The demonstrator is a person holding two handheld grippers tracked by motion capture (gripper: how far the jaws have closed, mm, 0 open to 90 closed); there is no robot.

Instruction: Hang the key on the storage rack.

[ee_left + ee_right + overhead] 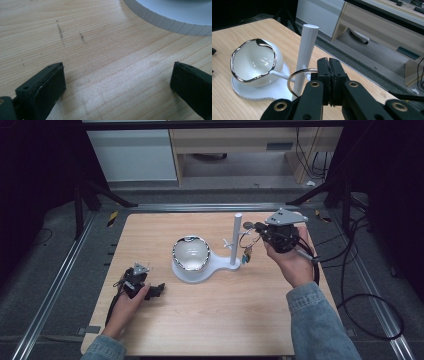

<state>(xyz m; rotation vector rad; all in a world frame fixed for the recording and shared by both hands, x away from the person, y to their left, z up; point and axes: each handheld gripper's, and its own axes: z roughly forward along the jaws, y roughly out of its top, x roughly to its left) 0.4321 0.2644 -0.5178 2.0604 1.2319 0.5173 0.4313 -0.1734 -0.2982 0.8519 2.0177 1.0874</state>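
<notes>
Apparently the work is about hanging a metal key ring (298, 80) on the white stand (237, 240), and it is somewhere in the middle. The right gripper (329, 65) is holding the ring with its jaws pressed fully together on the wire, just beside the stand's upright post. In the high view small trinkets (247, 254) are dangling from the ring, near the post. The ring is sitting very close to the thin side peg (279, 74) of the stand, but I cannot tell if it is already hooked over it or only touching. So the picking up is done; the hanging and the letting go are, in my judgement, still remaining. The left gripper (141, 285) is resting on the surface (105, 57), well apart from the post, with its jaws wide apart and nothing between them. A white bowl (190, 253) is sitting on the stand's base.
</notes>
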